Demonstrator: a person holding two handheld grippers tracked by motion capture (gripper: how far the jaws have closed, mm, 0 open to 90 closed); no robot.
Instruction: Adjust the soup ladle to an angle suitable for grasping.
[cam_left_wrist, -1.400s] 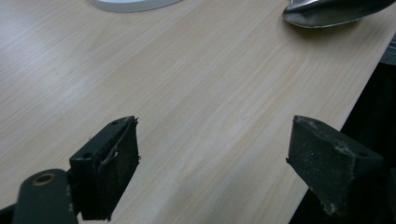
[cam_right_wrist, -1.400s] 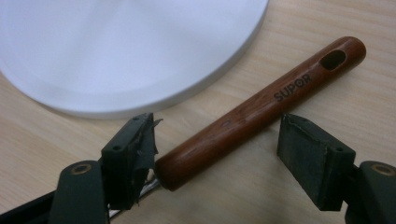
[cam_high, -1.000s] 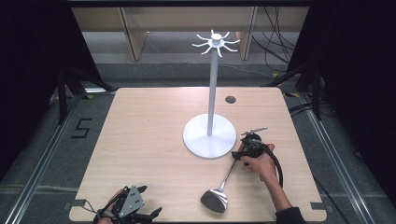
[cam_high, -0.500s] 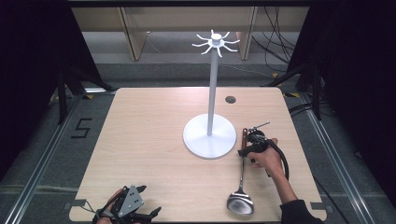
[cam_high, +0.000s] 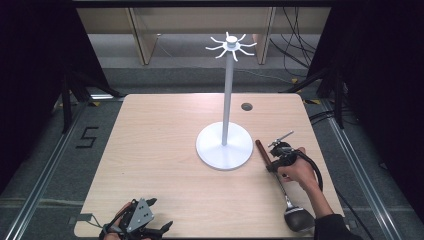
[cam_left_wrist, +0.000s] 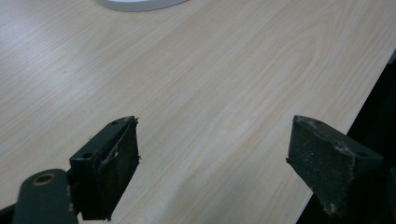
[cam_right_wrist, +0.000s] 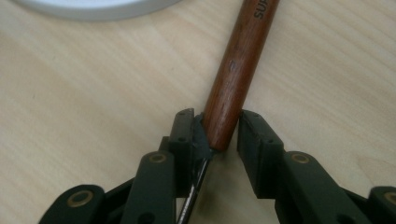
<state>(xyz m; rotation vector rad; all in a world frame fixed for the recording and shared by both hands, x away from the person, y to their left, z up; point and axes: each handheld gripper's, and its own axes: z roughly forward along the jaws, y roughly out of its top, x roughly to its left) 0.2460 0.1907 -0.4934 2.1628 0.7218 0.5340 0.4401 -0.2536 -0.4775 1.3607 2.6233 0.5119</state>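
Our right claw (cam_right_wrist: 217, 135) has just been closing and pinches the ladle (cam_high: 292, 212) by its brown handle, at 4 o'clock from the white stand (cam_high: 224, 146). Our left claw (cam_left_wrist: 212, 163) gapes wide over bare surface (cam_high: 160, 150).

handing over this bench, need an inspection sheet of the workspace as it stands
surface: wooden table, a small dark hole near its far edge
job's things: ladle with a brown wooden handle lying beside the white stand
clutter: nothing seen
grippers: right hand-held gripper has just been closing, pads on the ladle handle; left hand-held gripper open over bare wood
cables: black cable trailing from the right hand-held gripper
surroundings: dark curtains, floor rails, a 5 marked on the floor
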